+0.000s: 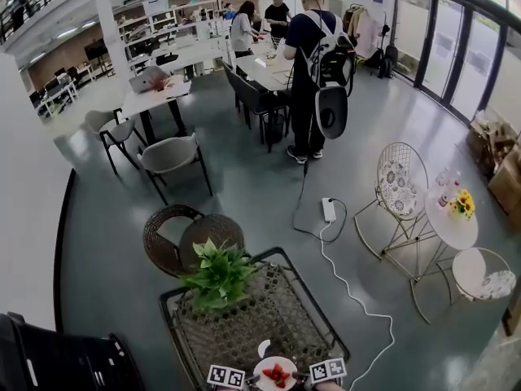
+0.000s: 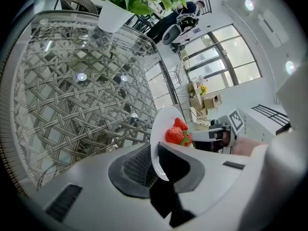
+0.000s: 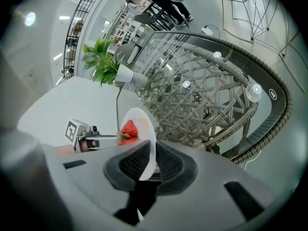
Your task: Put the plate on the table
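Note:
A small white plate (image 1: pixel 275 375) with red strawberries (image 1: pixel 277 373) on it is held at the near edge of the glass-topped wicker table (image 1: pixel 175 300). My left gripper (image 1: pixel 244 378) is shut on the plate's left rim and my right gripper (image 1: pixel 308 375) on its right rim. In the left gripper view the plate (image 2: pixel 161 129) stands edge-on between the jaws of the left gripper (image 2: pixel 156 162), with the strawberries (image 2: pixel 177 133) and the right gripper (image 2: pixel 226 134) beyond. In the right gripper view the right gripper (image 3: pixel 150 162) pinches the plate (image 3: pixel 144 129) over the table (image 3: pixel 202 95). Whether the plate touches the glass is hidden.
A potted green plant (image 1: pixel 218 274) stands at the table's far left corner. Beyond it is a round wicker chair (image 1: pixel 175 235). A white wire chair (image 1: pixel 399 186) and small round table (image 1: pixel 456 226) stand right. A power strip (image 1: pixel 329 210) with cable lies on the floor. People (image 1: pixel 313 55) stand far back.

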### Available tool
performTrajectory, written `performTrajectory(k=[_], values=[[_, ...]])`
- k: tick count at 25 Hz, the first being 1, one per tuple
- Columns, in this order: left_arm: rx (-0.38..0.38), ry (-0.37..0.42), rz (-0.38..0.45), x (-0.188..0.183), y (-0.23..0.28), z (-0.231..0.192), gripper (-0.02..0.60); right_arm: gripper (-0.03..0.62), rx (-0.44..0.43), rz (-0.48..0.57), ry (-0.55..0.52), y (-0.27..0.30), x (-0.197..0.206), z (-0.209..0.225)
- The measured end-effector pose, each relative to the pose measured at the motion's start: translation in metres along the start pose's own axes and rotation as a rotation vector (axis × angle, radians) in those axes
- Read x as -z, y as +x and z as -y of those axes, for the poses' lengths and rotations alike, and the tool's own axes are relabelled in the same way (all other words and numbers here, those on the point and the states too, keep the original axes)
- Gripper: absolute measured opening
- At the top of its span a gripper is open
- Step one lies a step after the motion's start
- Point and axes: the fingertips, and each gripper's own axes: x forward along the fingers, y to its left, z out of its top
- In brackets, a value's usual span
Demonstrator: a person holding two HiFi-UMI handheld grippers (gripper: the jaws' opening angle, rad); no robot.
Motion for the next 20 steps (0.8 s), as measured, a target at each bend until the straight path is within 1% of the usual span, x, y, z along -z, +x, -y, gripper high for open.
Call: performTrajectory(k=[4,9,11,14,16,18,20], values=[[-0.045,-0.011,-0.003,-0.009,0.016,-0.011,0.034,0.029,0.010,0.002,0.007,0.005,-0.014,0.013],[-0.072,-0.012,0.009,-0.026,0.027,-0.014,0.034,0.029,0.032,0.009,-0.008,0.006,-0.035,0.021],[-0.087,-0.002,0.007,-0.029,0.030,-0.017,0.035,0.029,0.045,0.012,-0.025,0.007,-0.040,0.025],[-0.110,0.022,0.016,-0.044,0.037,-0.023,0.037,0.031,0.064,0.034,-0.051,0.008,-0.057,0.029],[-0.106,0.028,0.020,-0.054,0.042,-0.019,0.037,0.029,0.083,0.050,-0.073,0.006,-0.069,0.032],[-0.077,0.034,0.027,-0.063,0.046,-0.006,0.038,0.029,0.104,0.062,-0.082,0.005,-0.076,0.037],[-0.067,0.052,0.036,-0.076,0.052,0.001,0.037,0.031,0.116,0.081,-0.084,0.003,-0.086,0.042]])
